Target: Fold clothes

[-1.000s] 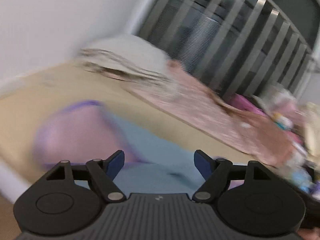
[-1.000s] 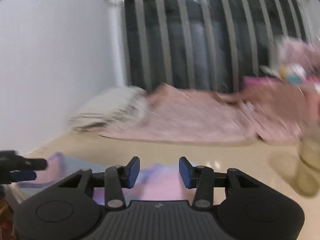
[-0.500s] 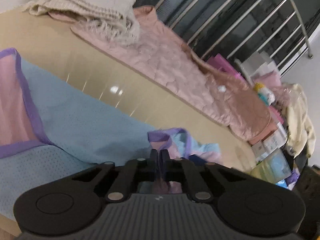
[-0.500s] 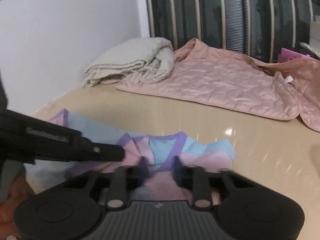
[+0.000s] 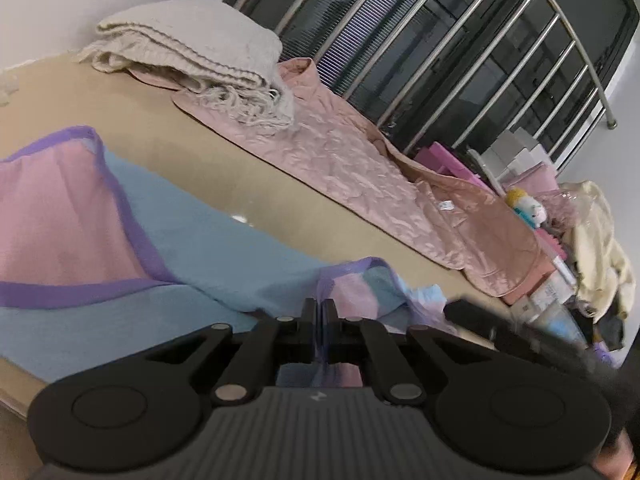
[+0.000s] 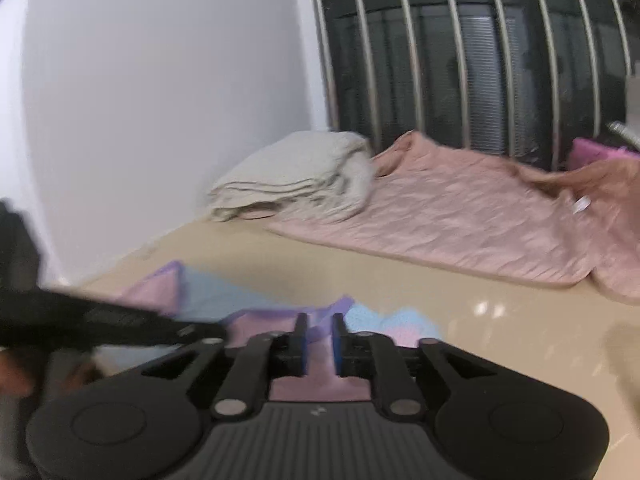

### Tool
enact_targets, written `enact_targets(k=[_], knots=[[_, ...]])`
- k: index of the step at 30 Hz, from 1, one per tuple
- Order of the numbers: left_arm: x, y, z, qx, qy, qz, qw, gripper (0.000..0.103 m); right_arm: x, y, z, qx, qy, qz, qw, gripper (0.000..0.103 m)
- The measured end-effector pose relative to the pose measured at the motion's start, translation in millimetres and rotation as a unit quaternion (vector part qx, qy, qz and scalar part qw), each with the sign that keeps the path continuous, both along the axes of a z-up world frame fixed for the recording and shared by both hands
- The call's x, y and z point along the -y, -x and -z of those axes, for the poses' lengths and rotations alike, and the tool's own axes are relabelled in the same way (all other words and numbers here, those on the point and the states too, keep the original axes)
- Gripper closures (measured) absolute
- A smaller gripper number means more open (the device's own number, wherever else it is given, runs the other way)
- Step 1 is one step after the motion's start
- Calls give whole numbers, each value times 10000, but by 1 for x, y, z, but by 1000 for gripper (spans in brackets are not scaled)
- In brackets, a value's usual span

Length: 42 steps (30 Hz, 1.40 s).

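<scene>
A pink and light-blue garment with purple trim lies spread on the beige table. My left gripper is shut, pinching a bunched purple-edged fold of the garment near its collar. In the right wrist view the same garment lies below my right gripper. Its jaws are opening, with a narrow gap between them. A raised purple fold sits in that gap, against the pads. The left gripper's dark, blurred fingers reach in from the left beside it.
A folded cream blanket rests on a pink quilted jacket along the table's far side. Behind them stands a metal railing. Boxes, a toy and a pale garment are piled at the right end.
The left jaws went from wide open to shut on the garment's fold. The right jaws narrowed around the purple fold. Both grippers shifted a little over the garment.
</scene>
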State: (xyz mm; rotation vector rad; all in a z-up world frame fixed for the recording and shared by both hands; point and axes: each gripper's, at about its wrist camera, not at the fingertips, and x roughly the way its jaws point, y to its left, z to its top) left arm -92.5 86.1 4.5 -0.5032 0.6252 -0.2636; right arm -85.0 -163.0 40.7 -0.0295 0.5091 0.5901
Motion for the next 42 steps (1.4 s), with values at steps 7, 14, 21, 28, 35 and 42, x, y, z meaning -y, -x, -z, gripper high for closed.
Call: enact_targets(k=[7,14,21,28,35,42], knots=[[0,5,1,151,-98,-28,9998,101,-24,-59,12,-357,781,-53,9963,64],[-7,21,-13,518,112,-121,9985,101,-16,-65,12,-617,272,-118,9977,98],[-6,31,-22,635,-113,-196,9977,101,-3,-54,-24,-1074,-946,-1189,9825,98],[-8,41,-11,472,-87,-126,9988,89,-40,-69,22,-1305,-2,-866,9877,92],[-4,49,-18,540,-288,27,9981,63,-4,-53,-22,-591,-421,-984,9925,62],[12,24,-28,690,-668,399,9946,54,29,-74,-9,-749,83,-1145,9906,47]])
